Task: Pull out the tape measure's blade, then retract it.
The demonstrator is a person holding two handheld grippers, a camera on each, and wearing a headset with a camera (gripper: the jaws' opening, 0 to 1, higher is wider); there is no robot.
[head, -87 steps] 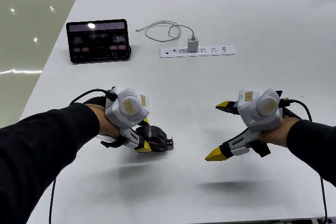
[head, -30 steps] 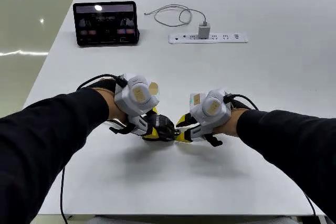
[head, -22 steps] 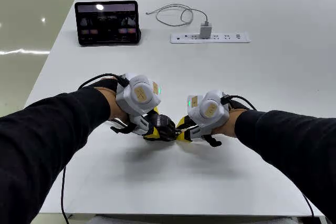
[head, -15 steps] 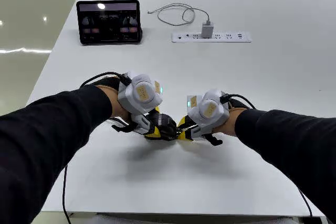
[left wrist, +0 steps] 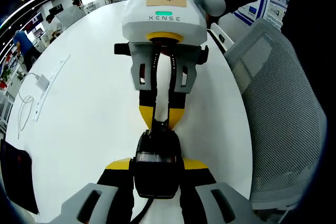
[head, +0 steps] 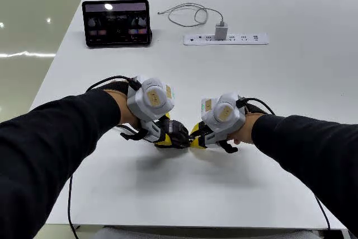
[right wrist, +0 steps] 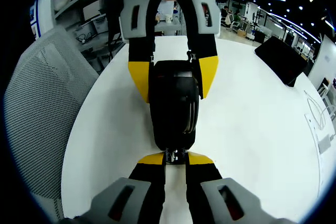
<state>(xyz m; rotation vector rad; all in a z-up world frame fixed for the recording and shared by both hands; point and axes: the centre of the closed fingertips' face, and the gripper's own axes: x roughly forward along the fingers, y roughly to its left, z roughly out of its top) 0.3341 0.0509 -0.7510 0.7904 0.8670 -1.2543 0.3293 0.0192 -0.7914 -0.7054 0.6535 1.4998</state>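
White counter (head: 235,93) is stretching under one tape (right wrist: 174,103), held between two tools. The left tool (left wrist: 157,165) is clamping the rigid, probably slick case (head: 178,132). The right tool (right wrist: 176,160) is pinching narrow on the hook (right wrist: 176,154), the best hold, since the thin blade is likely springing back.

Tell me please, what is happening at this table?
A person works with two handheld grippers over a white table. The left gripper clamps the black tape measure by its case. The right gripper is pinched on the blade tip at the case's mouth. The blade looks not yet drawn out. A tablet and a power strip sit farther back.
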